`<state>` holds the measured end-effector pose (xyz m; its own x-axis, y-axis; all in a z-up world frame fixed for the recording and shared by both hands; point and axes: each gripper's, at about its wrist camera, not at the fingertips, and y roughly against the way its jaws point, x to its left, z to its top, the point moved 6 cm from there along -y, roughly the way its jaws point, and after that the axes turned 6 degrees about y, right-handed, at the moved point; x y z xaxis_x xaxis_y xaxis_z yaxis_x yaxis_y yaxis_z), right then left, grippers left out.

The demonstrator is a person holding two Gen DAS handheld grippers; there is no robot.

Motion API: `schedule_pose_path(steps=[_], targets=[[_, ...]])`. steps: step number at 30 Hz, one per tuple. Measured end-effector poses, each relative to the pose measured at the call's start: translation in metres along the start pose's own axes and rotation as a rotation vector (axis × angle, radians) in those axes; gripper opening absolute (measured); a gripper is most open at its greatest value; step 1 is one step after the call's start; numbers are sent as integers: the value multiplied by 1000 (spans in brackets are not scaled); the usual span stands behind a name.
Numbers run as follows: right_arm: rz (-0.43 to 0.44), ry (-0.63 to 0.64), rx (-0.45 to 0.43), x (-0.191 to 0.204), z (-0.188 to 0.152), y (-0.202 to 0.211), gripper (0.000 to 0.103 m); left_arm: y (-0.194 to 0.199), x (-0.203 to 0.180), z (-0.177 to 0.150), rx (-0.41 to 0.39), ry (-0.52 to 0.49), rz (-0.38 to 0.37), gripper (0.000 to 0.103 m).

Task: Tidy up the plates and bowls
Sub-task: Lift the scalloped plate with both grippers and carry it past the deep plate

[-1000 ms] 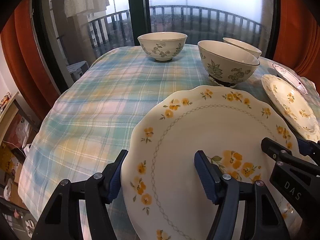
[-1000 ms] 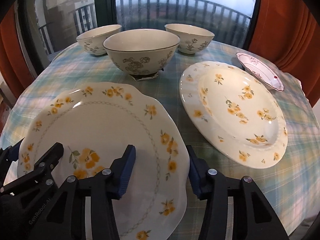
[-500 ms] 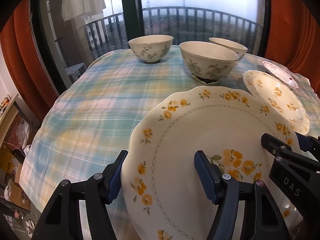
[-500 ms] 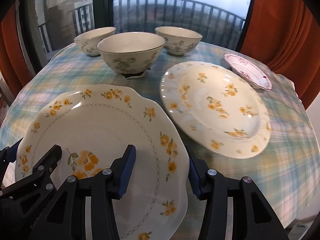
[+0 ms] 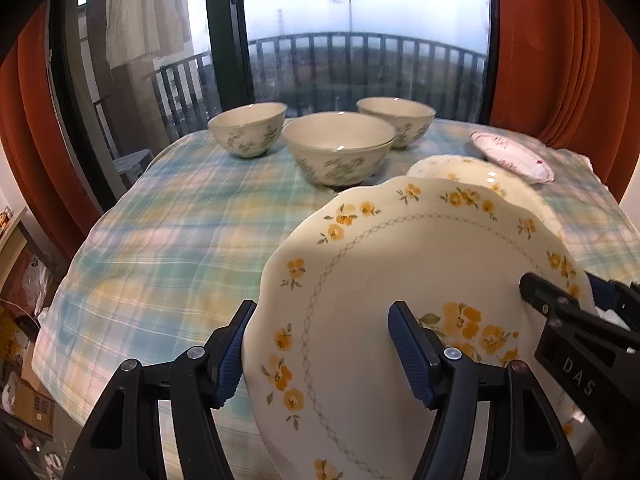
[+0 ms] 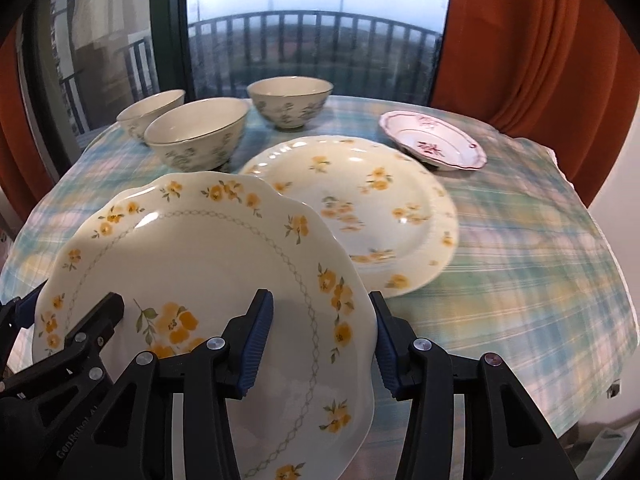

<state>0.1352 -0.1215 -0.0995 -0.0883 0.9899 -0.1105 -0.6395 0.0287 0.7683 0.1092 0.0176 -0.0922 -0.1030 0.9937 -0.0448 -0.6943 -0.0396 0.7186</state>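
A scalloped cream plate with yellow flowers (image 5: 420,264) is held up off the table by both grippers. My left gripper (image 5: 320,350) is shut on its left rim, one finger above and one below. My right gripper (image 6: 320,338) is shut on its right rim (image 6: 224,248). A second yellow-flowered plate (image 6: 360,204) lies on the table just beyond and partly under the held plate's far edge. Three floral bowls stand behind: left (image 5: 248,128), middle (image 5: 340,148), right (image 5: 396,120).
A small white plate with red flowers (image 6: 434,144) lies at the far right. The round table has a blue-green plaid cloth (image 5: 180,232). A window with a balcony railing and orange curtains (image 6: 520,40) stand behind. Boxes sit on the floor at the left (image 5: 24,400).
Both grippers have lifted the scalloped plate higher and carried it rightward; its far edge now overlaps the second yellow-flowered plate. The table looks lower and farther away.
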Motion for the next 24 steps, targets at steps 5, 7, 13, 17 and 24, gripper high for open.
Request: schedule_pose_path(steps=[5,7,13,17,24], targets=[[1,-8,-18,-26,-3,6,51,2,-28,3,-16,-17,3,68],[-2,-13,-24,-39,-4,7,51,1,-38,2,-14,-25,5,68],[-11,-39,-29,-76,-10,6,51,1,-76,1,-4,-54,-9,68],[-23,-64,-27,-102,-15,5,51,-4,-102,1,9,-79,-26,68],[-46,-91,-30,-143,-21,3,51,-6,-138,-3,22,-108,-58,68]])
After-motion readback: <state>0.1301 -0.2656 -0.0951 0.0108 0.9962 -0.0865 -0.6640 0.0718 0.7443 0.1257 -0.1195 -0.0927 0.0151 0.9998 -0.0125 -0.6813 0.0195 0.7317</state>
